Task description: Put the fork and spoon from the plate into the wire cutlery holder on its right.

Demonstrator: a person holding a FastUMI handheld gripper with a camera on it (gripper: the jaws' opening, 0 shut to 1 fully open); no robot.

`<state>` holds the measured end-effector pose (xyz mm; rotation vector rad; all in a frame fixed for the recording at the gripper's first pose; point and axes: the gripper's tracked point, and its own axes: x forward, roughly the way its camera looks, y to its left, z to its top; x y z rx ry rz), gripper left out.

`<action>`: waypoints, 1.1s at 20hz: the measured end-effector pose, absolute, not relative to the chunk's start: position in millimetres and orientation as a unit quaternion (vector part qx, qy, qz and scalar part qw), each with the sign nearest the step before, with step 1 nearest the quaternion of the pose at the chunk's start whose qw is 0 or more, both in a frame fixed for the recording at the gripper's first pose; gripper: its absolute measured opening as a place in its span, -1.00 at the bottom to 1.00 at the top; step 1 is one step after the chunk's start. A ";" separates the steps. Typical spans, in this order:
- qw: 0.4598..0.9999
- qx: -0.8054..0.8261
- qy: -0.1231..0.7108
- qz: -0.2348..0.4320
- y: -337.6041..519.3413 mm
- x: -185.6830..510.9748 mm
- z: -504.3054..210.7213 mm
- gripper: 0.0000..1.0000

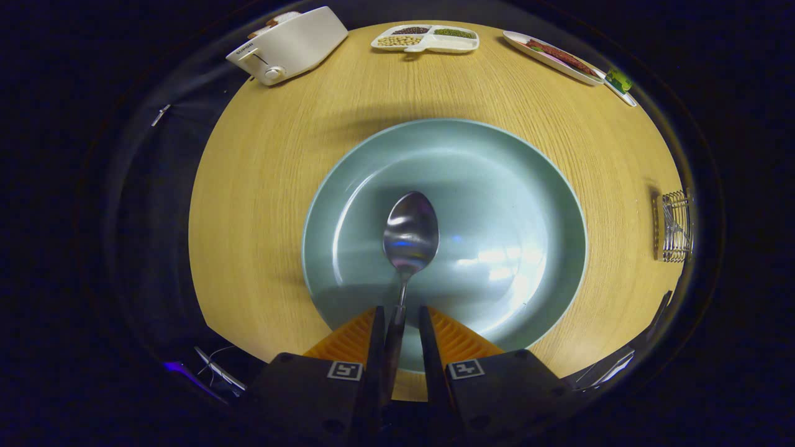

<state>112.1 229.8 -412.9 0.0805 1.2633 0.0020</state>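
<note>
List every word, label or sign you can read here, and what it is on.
"supor" (seen upside down, uncertain): on the white toaster.
Square black-and-white markers, no words: on the gripper, whose fingers flank the spoon handle.
Green packet beyond the plate: print too small to read.

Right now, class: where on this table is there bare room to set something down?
Bare wood lies between the plate and the wire holder, and between plate and toaster. The far edge is crowded with food trays. The gripper straddles the spoon.
</note>
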 end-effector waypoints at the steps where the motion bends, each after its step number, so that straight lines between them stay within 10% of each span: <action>1: 0.807 0.037 0.590 -0.001 227.9 113.5 -413.6 -0.44; 9: 0.802 0.037 0.594 0.045 226.2 112.2 -410.0 -0.87; 22: 0.828 0.066 0.544 0.120 175.8 101.6 -286.1 -0.87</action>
